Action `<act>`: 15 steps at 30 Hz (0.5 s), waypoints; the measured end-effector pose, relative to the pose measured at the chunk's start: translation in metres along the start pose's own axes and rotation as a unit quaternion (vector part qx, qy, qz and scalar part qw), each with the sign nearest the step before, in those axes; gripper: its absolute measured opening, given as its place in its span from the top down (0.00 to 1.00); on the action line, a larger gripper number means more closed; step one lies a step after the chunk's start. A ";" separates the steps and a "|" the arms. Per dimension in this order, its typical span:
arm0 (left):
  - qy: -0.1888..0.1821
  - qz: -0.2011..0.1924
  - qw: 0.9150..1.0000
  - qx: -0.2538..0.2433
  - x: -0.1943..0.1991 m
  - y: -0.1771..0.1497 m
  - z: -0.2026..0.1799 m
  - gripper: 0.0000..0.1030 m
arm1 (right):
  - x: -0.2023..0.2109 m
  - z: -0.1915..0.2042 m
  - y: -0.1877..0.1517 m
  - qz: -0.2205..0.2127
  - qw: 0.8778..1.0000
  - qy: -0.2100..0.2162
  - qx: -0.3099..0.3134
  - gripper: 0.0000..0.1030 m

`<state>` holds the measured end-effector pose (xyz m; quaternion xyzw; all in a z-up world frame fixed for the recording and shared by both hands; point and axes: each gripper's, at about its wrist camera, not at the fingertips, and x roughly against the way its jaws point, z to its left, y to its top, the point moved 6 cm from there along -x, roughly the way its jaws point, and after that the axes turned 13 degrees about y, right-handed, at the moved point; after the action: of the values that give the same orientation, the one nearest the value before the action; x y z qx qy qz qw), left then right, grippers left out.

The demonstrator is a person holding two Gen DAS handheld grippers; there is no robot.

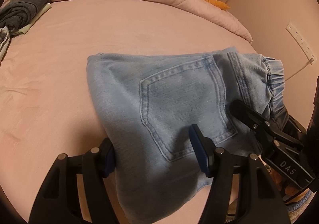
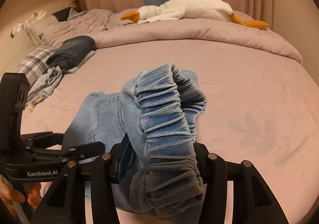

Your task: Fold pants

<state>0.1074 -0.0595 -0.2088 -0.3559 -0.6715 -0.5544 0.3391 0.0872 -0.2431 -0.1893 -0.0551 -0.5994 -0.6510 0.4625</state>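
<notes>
1. Lying folded on the pink bed sheet, back pocket facing up: light blue denim pants.
2. Straddling the pants' near edge with fingers spread wide, not pinching anything: left gripper.
3. Clamping down on the bunched elastic waistband and lifting it off the sheet: right gripper.
4. Sitting further back: pile of clothes, plus a goose plushie lounging on the duvet.

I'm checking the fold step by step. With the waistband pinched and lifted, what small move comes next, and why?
Probably carry the waistband forward over the jeans and lay it down. The right tool is shut on it, raised off the bed, while the left tool is open, straddling the jeans' near edge.
</notes>
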 end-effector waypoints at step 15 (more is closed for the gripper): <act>0.011 -0.018 0.999 0.030 0.022 -0.005 0.020 0.38 | 0.001 0.030 0.002 -0.003 0.999 0.020 0.034 0.49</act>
<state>0.0909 -0.0381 -0.1959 -0.3276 -0.6905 -0.5436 0.3471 0.0742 -0.2184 -0.1790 -0.0243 -0.6117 -0.6330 0.4738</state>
